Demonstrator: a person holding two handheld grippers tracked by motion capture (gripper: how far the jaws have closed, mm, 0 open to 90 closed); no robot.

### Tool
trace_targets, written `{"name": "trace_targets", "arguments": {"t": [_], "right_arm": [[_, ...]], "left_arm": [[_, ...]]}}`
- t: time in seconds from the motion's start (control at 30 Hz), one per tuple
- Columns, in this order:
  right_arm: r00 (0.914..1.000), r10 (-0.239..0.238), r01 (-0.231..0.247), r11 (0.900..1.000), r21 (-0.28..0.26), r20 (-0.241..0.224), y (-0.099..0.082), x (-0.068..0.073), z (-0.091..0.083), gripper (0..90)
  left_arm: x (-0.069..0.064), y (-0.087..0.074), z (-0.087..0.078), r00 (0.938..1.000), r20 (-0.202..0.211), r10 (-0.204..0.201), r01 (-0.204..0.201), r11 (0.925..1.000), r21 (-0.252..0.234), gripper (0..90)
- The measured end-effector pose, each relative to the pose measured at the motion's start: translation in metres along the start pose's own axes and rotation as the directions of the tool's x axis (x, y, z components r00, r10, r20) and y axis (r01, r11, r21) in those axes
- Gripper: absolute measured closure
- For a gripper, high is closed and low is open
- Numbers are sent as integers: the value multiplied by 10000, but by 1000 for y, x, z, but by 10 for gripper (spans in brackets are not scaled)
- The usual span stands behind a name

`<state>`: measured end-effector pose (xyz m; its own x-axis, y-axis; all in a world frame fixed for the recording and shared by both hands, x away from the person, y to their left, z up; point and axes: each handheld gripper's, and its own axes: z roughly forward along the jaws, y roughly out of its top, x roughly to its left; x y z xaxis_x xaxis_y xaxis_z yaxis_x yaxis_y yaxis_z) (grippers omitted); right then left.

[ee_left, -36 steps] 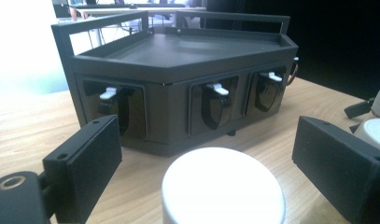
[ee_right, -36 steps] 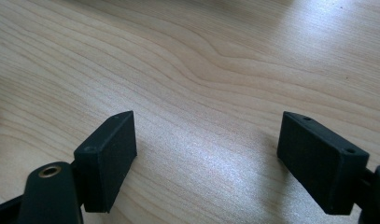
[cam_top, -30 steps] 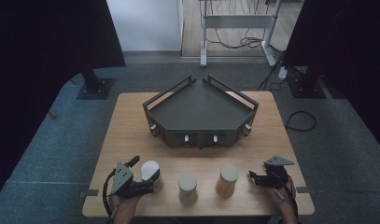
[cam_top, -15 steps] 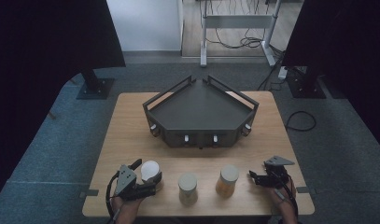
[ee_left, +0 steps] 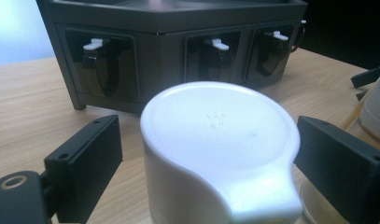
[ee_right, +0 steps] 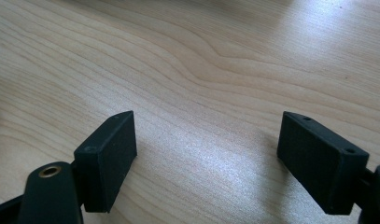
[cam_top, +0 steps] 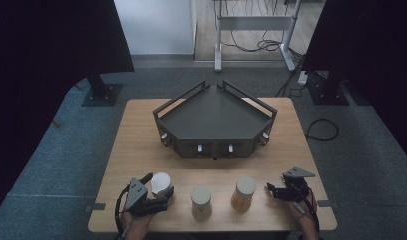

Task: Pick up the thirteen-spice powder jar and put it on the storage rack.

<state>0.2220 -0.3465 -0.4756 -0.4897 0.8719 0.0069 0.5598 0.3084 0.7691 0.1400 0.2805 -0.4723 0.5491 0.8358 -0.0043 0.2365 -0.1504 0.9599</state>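
Three lidded containers in a row along the near edge of the pale wooden table (cam_top: 141, 135) in the high view: white-lidded jar (cam_top: 161, 184) at the left, grey-lidded jar (cam_top: 201, 201) in the middle, amber jar with pale lid (cam_top: 243, 193) to the right. Behind them, mid-table, a dark angular metal tray-stand with rails (cam_top: 216, 122). Left gripper (cam_top: 158, 192) low at the left, jaws either side of the white-lidded jar. Right gripper (cam_top: 272, 189) near the right edge, resting apart from the amber jar, nothing between its jaws.

In the left gripper view, the white-lidded jar (ee_left: 220, 149) close and large between the two black jaws; clear gap on the left side, right pad just beside the lid, contact there impossible to tell. Released, not clamped. Dark stand (ee_left: 178, 51) beyond, with three recessed openings and white clips.

In the right gripper view, jaws spread over bare wood grain (ee_right: 201, 70), released, grasping nothing.
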Motion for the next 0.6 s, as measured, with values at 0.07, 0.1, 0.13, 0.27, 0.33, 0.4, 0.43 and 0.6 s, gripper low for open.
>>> {"name": "trace_targets", "arguments": {"t": [0.07, 0.1, 0.13, 0.27, 0.33, 0.4, 0.43, 0.6], "right_arm": [[10000, 4, -4, 10000, -3, -4, 0, 0, 0, 192], [10000, 7, -7, 10000, -5, -6, 0, 0, 0, 192], [10000, 14, -14, 10000, -5, -9, 0, 0, 0, 192], [10000, 10, -10, 10000, -4, -8, 0, 0, 0, 192], [10000, 16, -16, 10000, -5, -11, 0, 0, 0, 192], [10000, 18, -18, 10000, -7, -12, 0, 0, 0, 192], [10000, 12, -12, 10000, -3, -9, 0, 0, 0, 192], [10000, 2, -2, 10000, -2, -2, 0, 0, 0, 192]], "left_arm": [[0, 0, 1, 10000, 12, 38, -38, 10000, 53, 90], [0, -1, 2, 10000, 6, 24, -24, 10000, 76, 94], [0, -1, 2, 10000, -5, 25, -24, 9999, 101, 94], [0, -2, 3, 10000, -29, 94, -94, 9998, 171, 122], [1, -3, 2, 9999, -37, 131, -131, 9998, 122, 153], [2, -5, 0, 9999, 25, 104, -104, 9999, 29, 226], [4, -7, 0, 9999, 140, 69, -69, 10000, -29, 258], [-1, -9, 0, 9999, -95, 141, -142, 9998, -109, 301]]}}
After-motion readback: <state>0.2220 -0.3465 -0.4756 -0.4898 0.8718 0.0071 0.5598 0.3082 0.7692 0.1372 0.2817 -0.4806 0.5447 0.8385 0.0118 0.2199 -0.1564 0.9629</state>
